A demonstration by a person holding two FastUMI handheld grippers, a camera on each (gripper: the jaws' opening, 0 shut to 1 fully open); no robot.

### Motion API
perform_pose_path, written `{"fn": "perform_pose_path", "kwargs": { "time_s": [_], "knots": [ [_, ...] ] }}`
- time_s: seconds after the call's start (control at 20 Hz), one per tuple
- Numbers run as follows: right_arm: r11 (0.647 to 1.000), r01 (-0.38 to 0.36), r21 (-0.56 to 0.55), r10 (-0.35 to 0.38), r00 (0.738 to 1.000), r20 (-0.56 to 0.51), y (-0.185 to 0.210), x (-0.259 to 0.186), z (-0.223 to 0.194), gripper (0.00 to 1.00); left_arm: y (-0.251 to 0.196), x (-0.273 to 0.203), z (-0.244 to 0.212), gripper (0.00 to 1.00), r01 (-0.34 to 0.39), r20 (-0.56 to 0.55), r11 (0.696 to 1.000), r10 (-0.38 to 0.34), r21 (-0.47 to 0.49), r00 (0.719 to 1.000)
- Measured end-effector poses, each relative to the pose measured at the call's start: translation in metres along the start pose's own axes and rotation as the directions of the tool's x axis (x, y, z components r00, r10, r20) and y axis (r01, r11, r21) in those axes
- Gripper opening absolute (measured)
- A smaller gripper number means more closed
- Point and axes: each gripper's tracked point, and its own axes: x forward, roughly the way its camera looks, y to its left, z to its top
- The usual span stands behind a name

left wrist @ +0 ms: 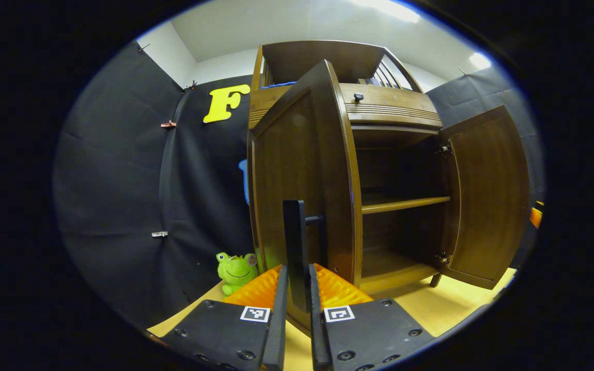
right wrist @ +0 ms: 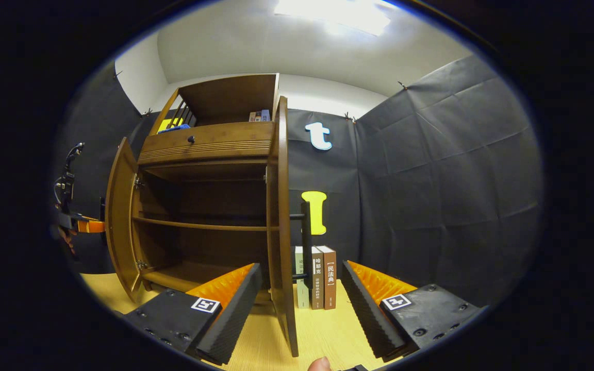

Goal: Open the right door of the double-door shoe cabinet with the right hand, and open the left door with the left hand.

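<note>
My right gripper (right wrist: 297, 304) straddles the open right door (right wrist: 280, 226), fingers spread wide, touching neither face. Three books (right wrist: 317, 275) stand just beyond; the left door (right wrist: 119, 221) is swung open at far left.

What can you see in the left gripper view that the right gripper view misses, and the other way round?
Left gripper view alone: a green frog toy on the floor beside the cabinet, and the left gripper closed on the left door's black handle.

Right gripper view alone: three upright books beyond the right door, that door's handle, and the right gripper, its fingers spread either side of the door's edge without touching.

Shared: the wooden cabinet with both doors swung open, its inner shelf bare.
</note>
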Motion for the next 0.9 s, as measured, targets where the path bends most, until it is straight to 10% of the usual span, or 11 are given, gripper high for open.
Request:
{"fn": "perform_pose_path", "kwargs": {
  "time_s": [0.9],
  "knots": [
    [0.995,-0.092,-0.041,0.091,0.996,-0.027,0.052,-0.003,-0.017,0.98,0.119,-0.029,-0.011,0.16,-0.162,-0.001,0.987,0.162,-0.009,0.987]
  ]
}}
